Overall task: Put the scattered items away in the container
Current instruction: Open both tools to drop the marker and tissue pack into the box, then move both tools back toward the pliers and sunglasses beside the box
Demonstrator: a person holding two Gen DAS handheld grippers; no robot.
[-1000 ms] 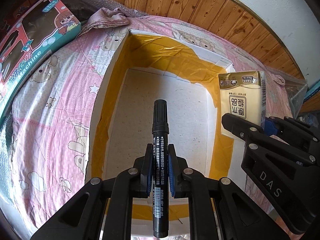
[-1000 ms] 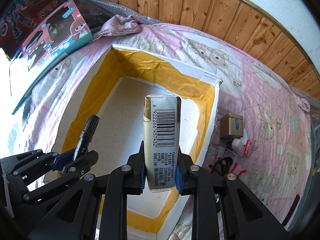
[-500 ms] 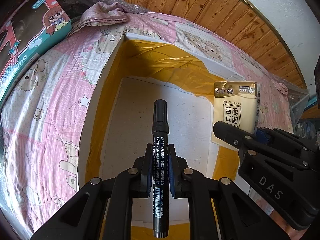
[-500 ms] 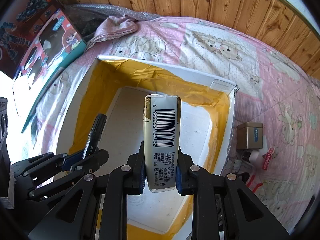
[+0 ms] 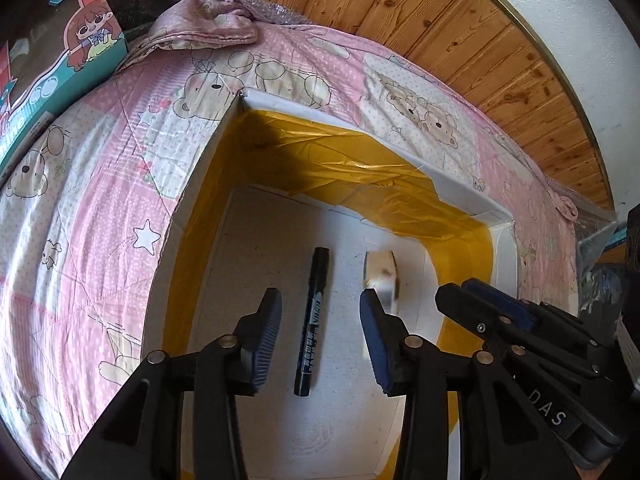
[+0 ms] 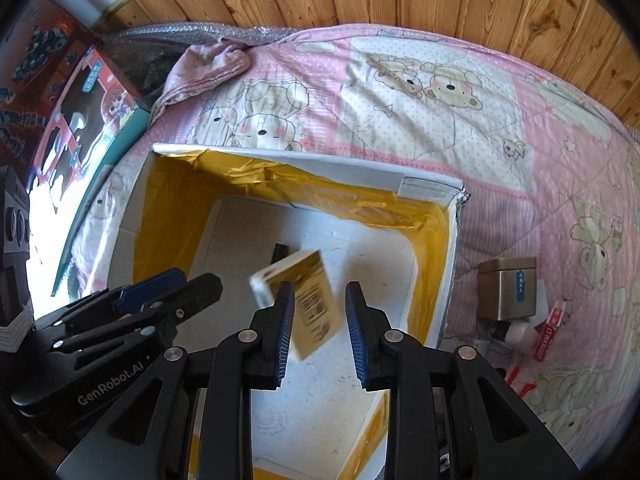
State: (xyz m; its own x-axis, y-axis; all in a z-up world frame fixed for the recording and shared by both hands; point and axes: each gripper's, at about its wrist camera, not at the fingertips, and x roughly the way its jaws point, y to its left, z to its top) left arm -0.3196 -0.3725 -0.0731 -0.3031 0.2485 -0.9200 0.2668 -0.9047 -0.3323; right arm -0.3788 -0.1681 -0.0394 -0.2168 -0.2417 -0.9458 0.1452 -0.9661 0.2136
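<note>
A white foam box [image 5: 460,188] lined with yellow tape sits on the pink bear quilt. My left gripper [image 5: 320,300] is open above it, and the black marker [image 5: 312,320] is loose below its fingers over the box floor. My right gripper [image 6: 320,292] is also open. The gold tissue pack [image 6: 304,296] is tilted and blurred between and below its fingers, inside the box [image 6: 300,156]. In the left wrist view the pack [image 5: 380,276] shows as a blur beside the marker. The marker's tip [image 6: 280,252] peeks out behind the pack.
A small gold tin [image 6: 508,292] and a red-white tube [image 6: 548,332] lie on the quilt right of the box. A toy carton [image 6: 92,120] leans at the left. A crumpled pink cloth [image 5: 208,24] lies by the wooden wall.
Both grippers opened over the box. The marker dropped out of the left one and the tissue pack tipped out of the right one, both down into the box.
</note>
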